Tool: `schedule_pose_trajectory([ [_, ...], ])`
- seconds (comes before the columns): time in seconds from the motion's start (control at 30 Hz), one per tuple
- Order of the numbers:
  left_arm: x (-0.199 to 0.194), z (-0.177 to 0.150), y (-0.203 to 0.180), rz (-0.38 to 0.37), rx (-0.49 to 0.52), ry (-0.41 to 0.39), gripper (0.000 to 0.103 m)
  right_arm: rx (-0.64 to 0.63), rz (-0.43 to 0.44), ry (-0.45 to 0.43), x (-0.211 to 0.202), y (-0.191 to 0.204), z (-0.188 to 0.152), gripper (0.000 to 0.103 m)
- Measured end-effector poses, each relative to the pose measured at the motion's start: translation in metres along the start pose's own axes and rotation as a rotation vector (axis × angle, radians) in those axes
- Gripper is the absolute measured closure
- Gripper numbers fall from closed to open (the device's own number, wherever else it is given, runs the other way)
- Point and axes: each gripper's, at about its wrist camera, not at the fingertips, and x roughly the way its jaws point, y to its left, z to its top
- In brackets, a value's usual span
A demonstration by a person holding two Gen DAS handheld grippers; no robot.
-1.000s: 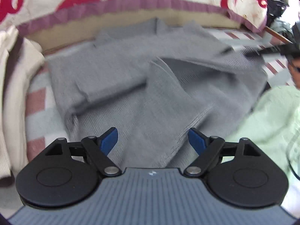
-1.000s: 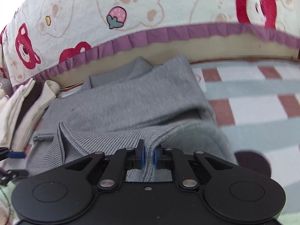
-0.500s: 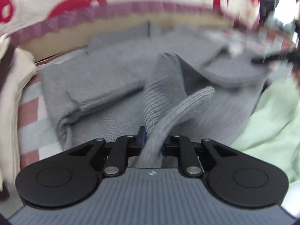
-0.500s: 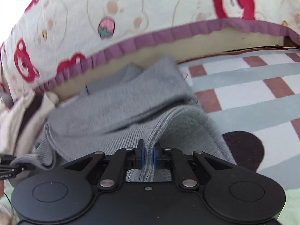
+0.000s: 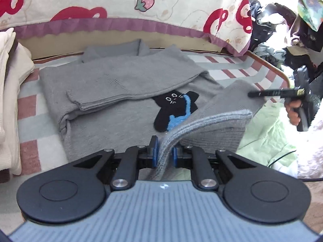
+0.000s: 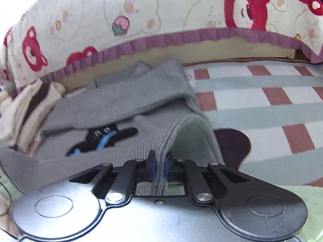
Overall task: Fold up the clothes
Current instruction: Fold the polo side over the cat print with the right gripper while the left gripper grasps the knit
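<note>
The grey sweater (image 5: 121, 92) lies on the striped blanket (image 6: 262, 104), below the bear-print quilt (image 6: 161, 10). The left gripper (image 5: 163, 154) and right gripper (image 6: 158, 168) each pinch its ribbed hem, lifted.

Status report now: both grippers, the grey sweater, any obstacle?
Left gripper shut on grey sweater hem. Right gripper shut on same hem, lifted. Cat patch exposed, one sleeve folded across. No obstacle seen.
</note>
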Motion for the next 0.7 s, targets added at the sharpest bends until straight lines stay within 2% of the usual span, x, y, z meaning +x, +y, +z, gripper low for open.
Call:
schedule_pose_trajectory([
  [0.1, 0.006, -0.004, 0.005, 0.018, -0.057, -0.015, 0.090, 0.007, 0.070, -0.011, -0.009, 0.020, -0.001, 0.093],
  [0.3, 0.011, -0.007, -0.005, 0.041, -0.011, 0.001, 0.092, 0.056, 0.090, -0.020, -0.015, 0.021, -0.002, 0.093],
  [0.5, 0.011, -0.009, -0.003, 0.078, -0.020, -0.020, 0.096, 0.101, 0.112, -0.029, -0.021, 0.022, -0.002, 0.092],
  [0.63, 0.013, 0.001, -0.005, 0.122, -0.009, -0.048, 0.097, 0.096, 0.130, -0.034, -0.007, 0.032, 0.014, 0.093],
  [0.7, 0.015, 0.009, -0.006, 0.145, 0.000, -0.064, 0.097, 0.118, 0.123, -0.024, 0.010, 0.027, 0.034, 0.093],
])
